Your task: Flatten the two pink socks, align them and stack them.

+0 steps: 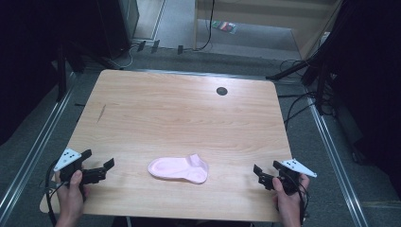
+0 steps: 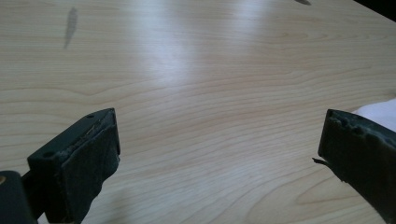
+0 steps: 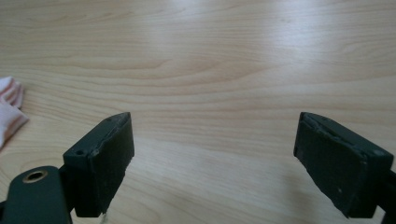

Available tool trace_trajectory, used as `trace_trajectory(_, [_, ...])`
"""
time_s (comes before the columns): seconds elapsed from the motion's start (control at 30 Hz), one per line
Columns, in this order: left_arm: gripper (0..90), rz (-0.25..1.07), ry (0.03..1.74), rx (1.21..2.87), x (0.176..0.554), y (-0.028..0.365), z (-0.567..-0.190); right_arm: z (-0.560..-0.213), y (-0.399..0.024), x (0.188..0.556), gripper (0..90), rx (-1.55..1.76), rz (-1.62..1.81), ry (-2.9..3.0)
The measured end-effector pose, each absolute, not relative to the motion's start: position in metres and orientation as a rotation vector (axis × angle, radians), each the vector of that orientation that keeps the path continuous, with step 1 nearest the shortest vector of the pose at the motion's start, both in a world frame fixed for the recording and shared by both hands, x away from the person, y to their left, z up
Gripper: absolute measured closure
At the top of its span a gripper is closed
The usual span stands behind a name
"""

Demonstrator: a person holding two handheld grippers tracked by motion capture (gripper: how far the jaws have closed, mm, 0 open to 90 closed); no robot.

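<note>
Pink sock (image 1: pixel 178 169) lies flat near the table's (image 1: pixel 179 113) front edge, long axis 9-to-3. Left gripper (image 1: pixel 100 170) sits at its 9 o'clock, right gripper (image 1: pixel 265 176) at 3, roughly equidistant. Both jaws wide, empty.

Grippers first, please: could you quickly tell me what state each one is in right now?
Left gripper: open, holding nothing.
Right gripper: open, holding nothing; the pink sock lies untouched between them.
</note>
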State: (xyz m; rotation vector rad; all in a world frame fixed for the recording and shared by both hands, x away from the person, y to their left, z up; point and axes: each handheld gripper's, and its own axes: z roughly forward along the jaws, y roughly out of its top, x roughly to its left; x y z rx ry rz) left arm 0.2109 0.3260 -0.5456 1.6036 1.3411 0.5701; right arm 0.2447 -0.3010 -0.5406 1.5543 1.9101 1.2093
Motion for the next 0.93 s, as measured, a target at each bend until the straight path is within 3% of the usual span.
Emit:
trace_trajectory(0.37, [0.0, 0.642, 1.406, 1.546, 0.202, 0.359, -0.547, -0.544, -0.327, 0.232, 12.7, 1.592, 1.145, 1.87])
trace_trajectory(0.47, [0.0, 0.697, 1.408, 1.576, 0.202, 0.36, -0.546, -0.547, -0.332, 0.227, 12.8, 1.597, 1.12, 1.868])
trace_trajectory(0.93, [0.0, 0.725, 1.37, 1.603, 0.203, 0.351, -0.551, -0.548, -0.336, 0.222, 12.9, 1.603, 1.125, 1.859])
